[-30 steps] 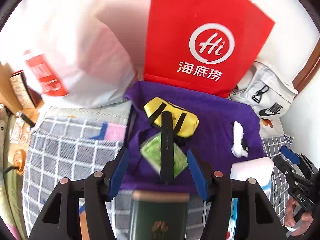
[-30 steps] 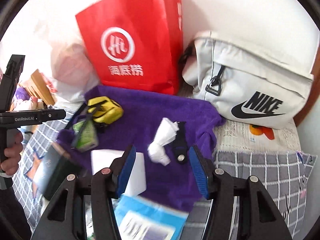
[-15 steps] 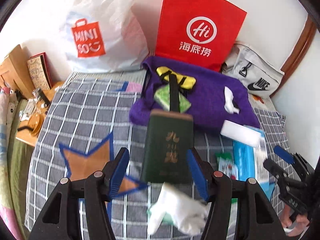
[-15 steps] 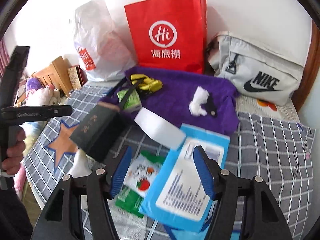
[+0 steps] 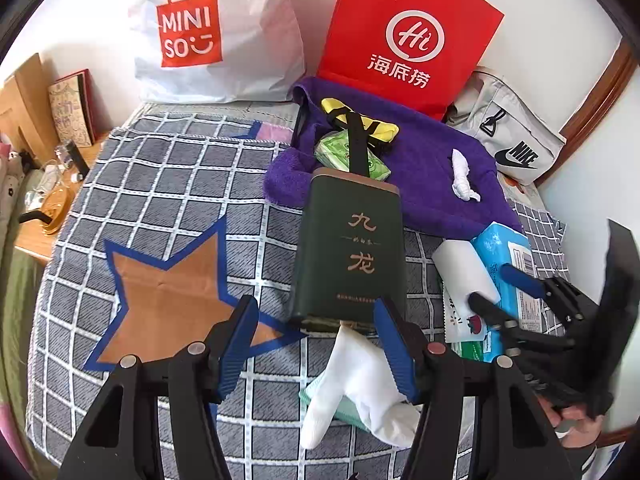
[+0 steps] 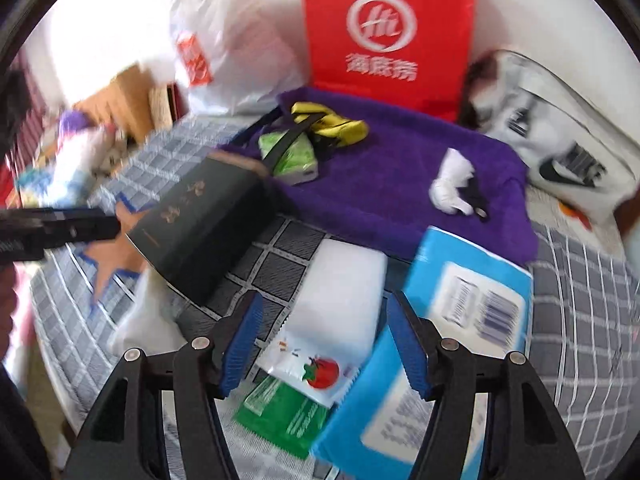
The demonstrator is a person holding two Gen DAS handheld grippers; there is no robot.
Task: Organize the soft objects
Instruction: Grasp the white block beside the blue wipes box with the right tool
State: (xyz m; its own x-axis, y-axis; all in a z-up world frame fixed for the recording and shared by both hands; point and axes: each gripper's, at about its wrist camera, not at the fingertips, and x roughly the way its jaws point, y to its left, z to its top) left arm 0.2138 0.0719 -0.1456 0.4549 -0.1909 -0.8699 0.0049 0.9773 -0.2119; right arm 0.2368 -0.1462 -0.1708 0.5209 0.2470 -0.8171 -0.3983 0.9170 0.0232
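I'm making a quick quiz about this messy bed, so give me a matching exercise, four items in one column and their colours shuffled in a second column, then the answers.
Things:
1. towel
2. paper bag with the Hi logo
3. tall tin
4. small strapped pouch

Colours:
A. dark green
B. yellow
C. purple
D. red

Pairs: 1-C, 2-D, 3-A, 4-B

Both fisheye views look steeply down along their own fingers at the checked bed, facing the wall. The left sits close over the dark green box; the right (blurred) sits beside it, nearer the blue pack. Both share the purple towel and red bag.
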